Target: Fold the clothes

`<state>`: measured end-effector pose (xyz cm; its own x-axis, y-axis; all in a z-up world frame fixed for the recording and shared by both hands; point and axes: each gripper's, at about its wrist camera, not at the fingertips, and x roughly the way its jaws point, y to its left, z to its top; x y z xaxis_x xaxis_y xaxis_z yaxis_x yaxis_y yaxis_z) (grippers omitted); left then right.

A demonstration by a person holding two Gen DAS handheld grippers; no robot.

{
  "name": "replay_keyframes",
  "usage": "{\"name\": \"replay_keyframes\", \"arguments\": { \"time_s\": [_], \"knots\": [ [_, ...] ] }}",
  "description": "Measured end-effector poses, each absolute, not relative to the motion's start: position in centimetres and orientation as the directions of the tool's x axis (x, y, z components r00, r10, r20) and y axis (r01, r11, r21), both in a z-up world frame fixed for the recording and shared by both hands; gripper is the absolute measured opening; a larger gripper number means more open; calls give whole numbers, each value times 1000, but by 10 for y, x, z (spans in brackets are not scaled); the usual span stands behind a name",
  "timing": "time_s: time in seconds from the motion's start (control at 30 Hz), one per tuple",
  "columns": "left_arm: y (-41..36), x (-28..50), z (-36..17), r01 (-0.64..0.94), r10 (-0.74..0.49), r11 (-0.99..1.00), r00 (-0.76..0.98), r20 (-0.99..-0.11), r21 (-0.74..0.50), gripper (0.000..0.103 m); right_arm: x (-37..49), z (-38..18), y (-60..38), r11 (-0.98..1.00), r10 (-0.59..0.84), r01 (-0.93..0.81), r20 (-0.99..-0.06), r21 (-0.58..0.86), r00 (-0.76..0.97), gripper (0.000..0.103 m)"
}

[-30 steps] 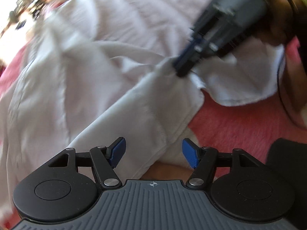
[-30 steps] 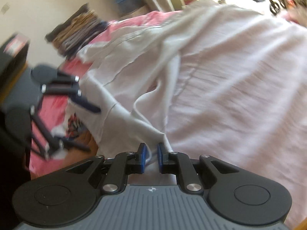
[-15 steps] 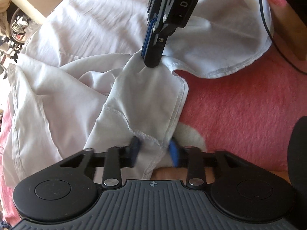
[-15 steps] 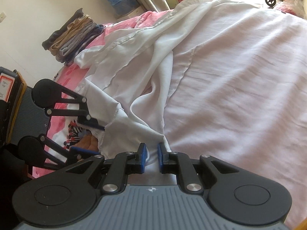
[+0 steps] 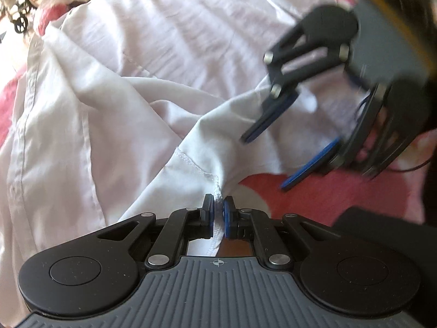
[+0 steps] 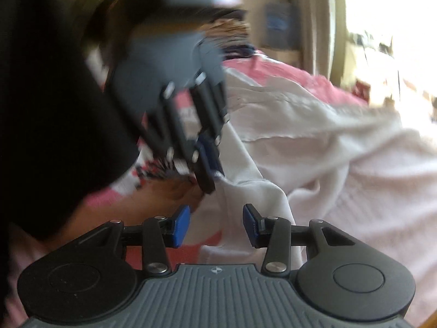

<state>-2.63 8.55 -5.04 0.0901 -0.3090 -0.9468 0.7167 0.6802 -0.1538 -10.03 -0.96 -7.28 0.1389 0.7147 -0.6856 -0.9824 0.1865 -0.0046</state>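
A pink bedspread [image 5: 341, 196] lies under everything, showing bare to the right of the left claw and below the right claw. Over most of it spreads a pale white garment [image 5: 114, 87], rumpled and creased, reaching ahead of and to the left of the left claw, with a stitched hem running down toward that claw. In the right wrist view the same garment [image 6: 327, 169] fills the space ahead and to the right of the right claw, much blurred. A stack of folded clothes [image 6: 232, 35] sits far ahead, too blurred to tell apart. The right claw [image 5: 289, 142] hangs just above the garment's edge with its blue pads wide apart, gripping nothing. The left claw [image 5: 217, 213] is clamped on the garment's stitched hem, the cloth bunched between its pads.
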Motion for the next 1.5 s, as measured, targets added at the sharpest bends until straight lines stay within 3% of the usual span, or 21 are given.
{"name": "replay_keyframes", "arguments": {
  "time_s": [0.07,0.23,0.3,0.37,0.47,0.7,0.9,0.97,1.07,1.27,1.5],
  "knots": [
    [91,-24,-47,696,-337,692,76,-939,-192,5,-112,-80,1,155,692,-979,-693,-135,205,45],
    [98,-27,-41,631,-408,723,61,-911,-282,5,-125,-91,19,120,678,-945,-670,-303,301,39],
    [100,-24,-40,605,-432,734,64,-900,-309,5,-124,-93,23,129,673,-935,-664,-330,327,29],
    [105,-28,-39,600,-425,741,73,-902,-301,5,-123,-94,26,148,668,-925,-655,-350,354,7],
    [112,-33,-36,593,-414,752,85,-906,-288,7,-109,-85,23,210,668,-938,-660,-275,343,0],
    [120,-53,-40,573,-380,780,116,-918,-250,13,-63,-75,11,364,684,-931,-684,18,255,0],
    [123,-57,-46,545,-335,814,159,-929,-201,14,-70,-80,6,349,674,-937,-693,-9,258,0],
    [122,-59,-46,552,-304,818,174,-937,-163,26,-66,-86,8,367,646,-930,-716,-15,266,0],
    [122,-64,-46,563,-256,820,198,-946,-104,34,-52,-100,7,413,612,-910,-747,23,259,0],
    [108,-72,-51,626,-200,780,238,-950,-7,37,-32,-108,7,455,618,-883,-754,113,222,0],
    [73,-81,-73,741,-93,642,331,-939,198,39,-13,-113,0,493,636,-837,-755,238,159,0]
  ]
}}
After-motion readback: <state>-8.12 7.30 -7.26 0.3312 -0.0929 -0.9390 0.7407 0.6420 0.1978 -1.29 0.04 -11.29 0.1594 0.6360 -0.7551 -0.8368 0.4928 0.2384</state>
